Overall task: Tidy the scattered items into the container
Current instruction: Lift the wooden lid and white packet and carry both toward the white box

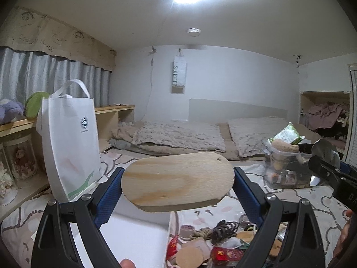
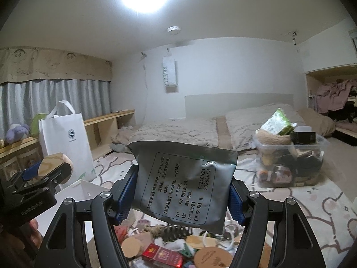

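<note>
- The left gripper (image 1: 177,192) pinches an oval wooden board (image 1: 177,182) across its long ends, held flat and clear of the bedding; in the right wrist view the same board (image 2: 54,164) shows at 9 o'clock.
- The right gripper (image 2: 181,195) pinches a grey foil sachet (image 2: 183,187) by its 2 side edges, printed face toward the camera, its lower edge sagging free.
- The clear plastic container (image 2: 290,167) sits on the patterned sheet (image 2: 312,203) at about 3 o'clock in the right wrist view, well apart from both grippers. It is already heaped: a green packet (image 2: 277,122), a tan plush item and a black box rise above its rim.
- Below both grippers, at 6 o'clock, a pile of loose items (image 2: 169,248) lies on the sheet: a red carton, round cork coasters, cord, tape rolls.
- A white tote bag (image 1: 69,138) stands at 9 o'clock in the left wrist view, and a white open box lies just below it.
- Step in hand, as I judge it: carrying, both loads lifted and neither yet at the container.
- The next move calls for swinging toward 3 o'clock, finding a gap in the heap, and releasing 1 item at a time so that nothing slides off the top.
</note>
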Demonstrator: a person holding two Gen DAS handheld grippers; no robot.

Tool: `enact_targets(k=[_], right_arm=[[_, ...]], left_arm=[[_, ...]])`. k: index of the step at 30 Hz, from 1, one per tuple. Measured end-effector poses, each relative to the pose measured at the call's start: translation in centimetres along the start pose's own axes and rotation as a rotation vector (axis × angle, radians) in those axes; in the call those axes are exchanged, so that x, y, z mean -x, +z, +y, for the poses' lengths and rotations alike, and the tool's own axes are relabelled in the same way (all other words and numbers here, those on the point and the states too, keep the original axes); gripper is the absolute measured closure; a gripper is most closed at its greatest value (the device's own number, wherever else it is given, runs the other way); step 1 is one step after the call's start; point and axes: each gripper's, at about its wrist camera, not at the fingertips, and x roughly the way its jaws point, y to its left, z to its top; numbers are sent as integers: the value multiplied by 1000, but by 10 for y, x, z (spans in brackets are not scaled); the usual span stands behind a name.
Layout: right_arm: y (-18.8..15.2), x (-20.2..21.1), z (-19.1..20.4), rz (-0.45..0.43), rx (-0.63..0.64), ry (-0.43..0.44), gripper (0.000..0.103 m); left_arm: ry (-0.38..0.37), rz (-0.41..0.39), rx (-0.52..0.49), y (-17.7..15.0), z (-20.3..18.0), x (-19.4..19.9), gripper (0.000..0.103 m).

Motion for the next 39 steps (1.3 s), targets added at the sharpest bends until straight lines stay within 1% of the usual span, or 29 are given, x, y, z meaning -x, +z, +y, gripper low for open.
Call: enact_targets(k=[4,10,21,26,39], right_arm=[[-4,-12,15,28,11,32,32],[-8,-24,31,37,18,69,32],[-17,-59,74,88,46,137,32],[-22,-72,93,112,54,177,32],[-35,-97,137,156,94,248,32]], left_arm=[[21,14,8,-6,12,-4,9],[68,40,31,-14,36,-10,9],[147,38,82,-21,80,-11,9],[176,56,98,-26,98,-16,9],[262,118,144,-45,139,-34,9]])
